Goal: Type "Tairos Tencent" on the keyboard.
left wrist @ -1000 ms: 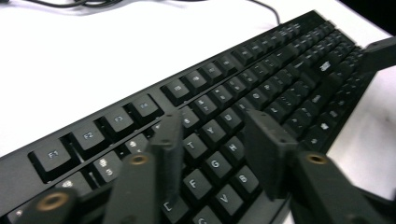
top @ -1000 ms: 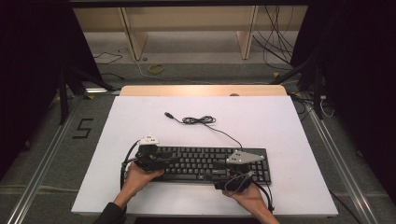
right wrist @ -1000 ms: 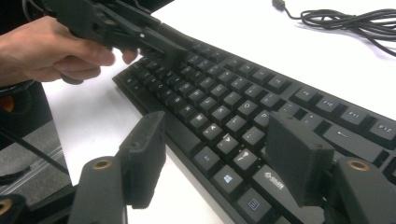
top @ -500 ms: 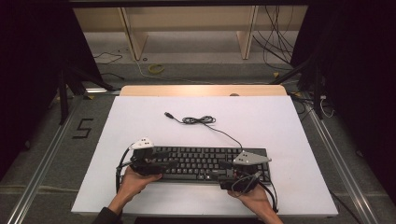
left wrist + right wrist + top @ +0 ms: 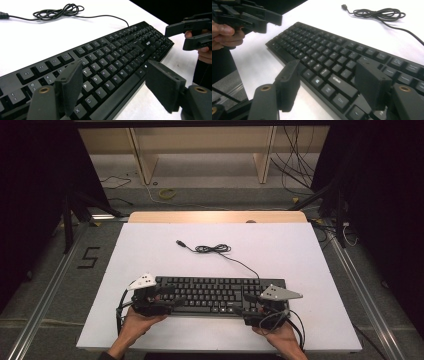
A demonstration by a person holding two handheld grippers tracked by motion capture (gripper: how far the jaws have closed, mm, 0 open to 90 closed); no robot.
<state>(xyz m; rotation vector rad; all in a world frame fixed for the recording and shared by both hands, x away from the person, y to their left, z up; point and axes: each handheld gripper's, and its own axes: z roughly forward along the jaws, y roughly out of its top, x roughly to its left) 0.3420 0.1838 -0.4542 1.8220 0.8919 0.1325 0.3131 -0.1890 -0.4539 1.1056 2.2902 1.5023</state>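
A black keyboard (image 5: pixel 215 294) lies flat on the white table (image 5: pixel 300 250), near the front edge. Its cable (image 5: pixel 214 249) runs back to a loose coil and a free plug (image 5: pixel 179 242). My left gripper (image 5: pixel 171 298) is at the keyboard's left end. Its jaws have just been opening and stand wide in the left gripper view (image 5: pixel 116 87), one over the keys and one off the front edge, neither pressing on it. My right gripper (image 5: pixel 243 306) is at the right end, open (image 5: pixel 329 85), with its jaws astride the front edge in the same way.
A wooden strip (image 5: pixel 217 216) borders the table's far edge, with shelving legs and floor cables beyond. Metal rails (image 5: pixel 55 285) run along both sides. The cable coil (image 5: pixel 60 11) lies behind the keyboard. Each gripper view shows the other gripper (image 5: pixel 192 30) (image 5: pixel 249 15) farther off, hand-held.
The left gripper has slid left and a little toward the person. The right gripper has shifted right along the keyboard's front. The keyboard stays where it was.
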